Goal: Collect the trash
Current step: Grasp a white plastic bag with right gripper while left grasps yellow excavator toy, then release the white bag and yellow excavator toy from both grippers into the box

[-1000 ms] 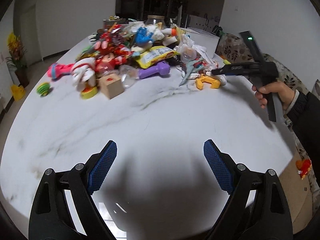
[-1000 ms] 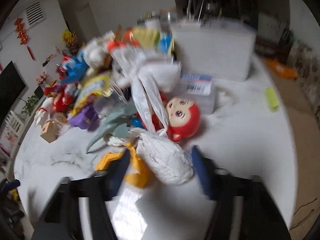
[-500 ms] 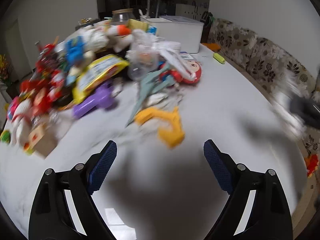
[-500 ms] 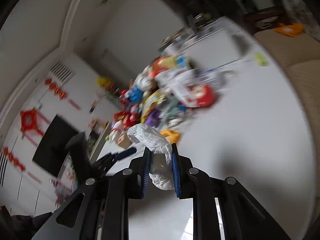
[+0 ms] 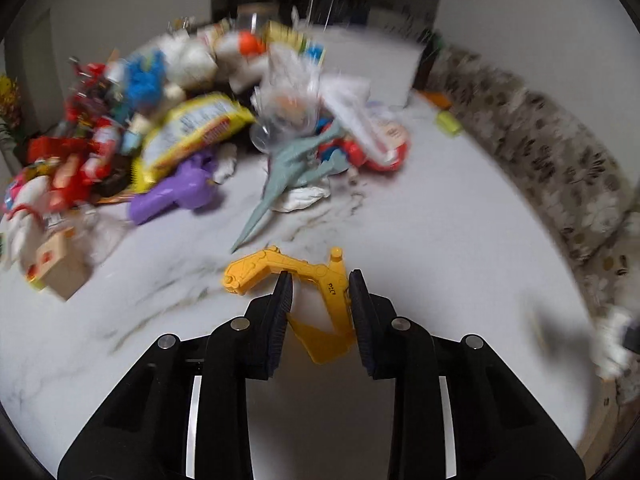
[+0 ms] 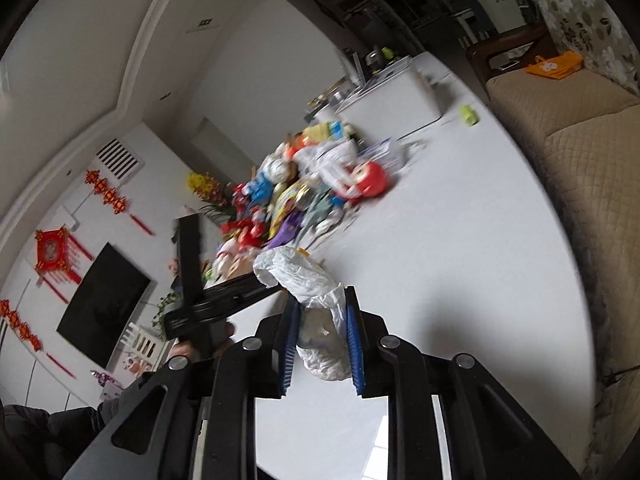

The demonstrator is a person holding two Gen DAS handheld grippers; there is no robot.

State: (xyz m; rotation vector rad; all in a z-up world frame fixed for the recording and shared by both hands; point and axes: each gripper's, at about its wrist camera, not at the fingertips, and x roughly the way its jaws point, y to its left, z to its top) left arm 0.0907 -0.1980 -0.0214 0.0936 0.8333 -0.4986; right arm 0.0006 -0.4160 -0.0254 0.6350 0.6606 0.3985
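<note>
Right wrist: crumpled white wrapper (image 6: 320,320) pinched between right tongs (image 6: 322,320).

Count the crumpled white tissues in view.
2: one tissue wad gripped in the right gripper, another on the table under the dinosaur. The pile may hide more.

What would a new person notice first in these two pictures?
First, the right gripper holding a crumpled white wad above the white table. Next, the left gripper, its jaws closing around a yellow toy excavator arm, with the colourful pile of toys and wrappers behind.
</note>
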